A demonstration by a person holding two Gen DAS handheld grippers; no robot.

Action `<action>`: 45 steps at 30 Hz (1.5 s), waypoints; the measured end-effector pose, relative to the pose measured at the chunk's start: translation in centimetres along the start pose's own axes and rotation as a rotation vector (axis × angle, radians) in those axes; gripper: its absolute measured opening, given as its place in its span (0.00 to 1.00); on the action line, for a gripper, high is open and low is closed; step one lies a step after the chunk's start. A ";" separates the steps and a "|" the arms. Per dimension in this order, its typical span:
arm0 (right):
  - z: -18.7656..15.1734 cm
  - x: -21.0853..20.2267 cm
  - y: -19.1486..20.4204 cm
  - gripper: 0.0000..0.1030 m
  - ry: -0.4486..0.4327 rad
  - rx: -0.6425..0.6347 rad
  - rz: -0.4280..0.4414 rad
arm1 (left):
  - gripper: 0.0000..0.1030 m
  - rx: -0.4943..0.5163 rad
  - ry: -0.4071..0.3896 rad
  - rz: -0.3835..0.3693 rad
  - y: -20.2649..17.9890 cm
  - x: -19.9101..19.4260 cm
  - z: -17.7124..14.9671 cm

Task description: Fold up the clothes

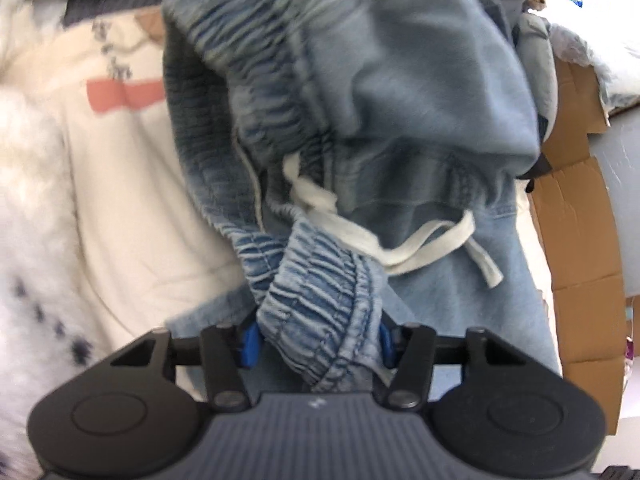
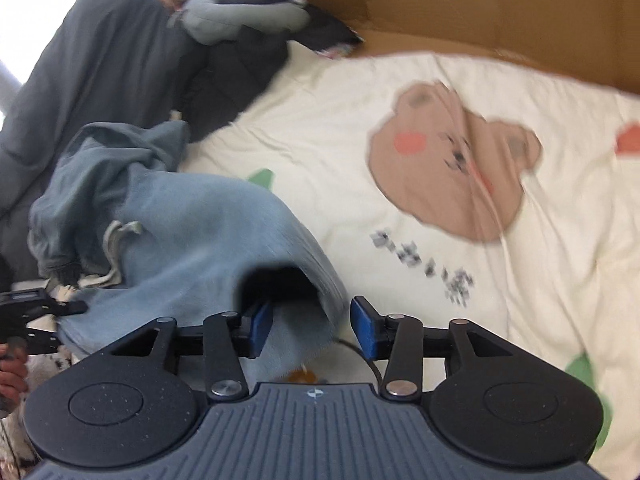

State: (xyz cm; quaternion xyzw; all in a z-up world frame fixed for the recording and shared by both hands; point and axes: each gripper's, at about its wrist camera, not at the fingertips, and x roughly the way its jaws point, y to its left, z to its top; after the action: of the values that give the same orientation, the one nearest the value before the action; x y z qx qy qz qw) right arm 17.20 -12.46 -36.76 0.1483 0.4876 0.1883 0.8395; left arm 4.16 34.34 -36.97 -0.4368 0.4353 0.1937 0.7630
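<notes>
Light blue denim trousers (image 1: 400,112) with an elastic waistband and a white drawstring (image 1: 420,244) hang bunched in front of my left gripper (image 1: 318,342). It is shut on a fold of the waistband (image 1: 320,300). In the right wrist view the same trousers (image 2: 192,232) lie in a heap on the left. A hem of them drapes over the left blue pad of my right gripper (image 2: 312,326), which stands open. Its right pad (image 2: 364,330) is clear of the cloth. The left gripper's black frame (image 2: 36,312) shows at the left edge, with a hand (image 2: 12,372) holding it.
A cream bedspread (image 2: 400,92) with a brown bear print (image 2: 452,164) covers the bed. Dark grey bedding (image 2: 100,64) is piled at the back left. Brown cardboard (image 2: 500,12) stands behind the bed and on the right (image 1: 576,240). White spotted fluffy fabric (image 1: 28,240) lies at the left.
</notes>
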 end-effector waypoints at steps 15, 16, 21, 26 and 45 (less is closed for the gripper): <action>-5.2 3.8 2.1 0.49 0.066 0.091 0.142 | 0.47 0.048 -0.163 0.007 -4.0 -4.8 4.2; -5.4 4.1 2.6 0.49 0.073 0.082 0.150 | 0.47 0.041 -0.171 0.004 -3.9 -4.9 4.4; -6.6 5.8 4.2 0.49 0.102 0.043 0.203 | 0.47 0.032 -0.184 0.001 -4.1 -4.4 5.5; -6.9 7.2 5.4 0.48 0.107 0.026 0.237 | 0.47 0.019 -0.197 0.000 -4.3 -4.0 6.5; -5.8 4.2 4.2 0.01 0.106 0.006 0.189 | 0.45 -0.014 -0.214 0.011 -4.6 -5.2 5.9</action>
State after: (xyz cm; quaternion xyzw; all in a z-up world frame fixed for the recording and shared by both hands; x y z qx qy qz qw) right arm 13.33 -6.42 -40.92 0.1861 0.5159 0.2728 0.7905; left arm 7.36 37.27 -28.94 -0.4166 0.3521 0.2467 0.8010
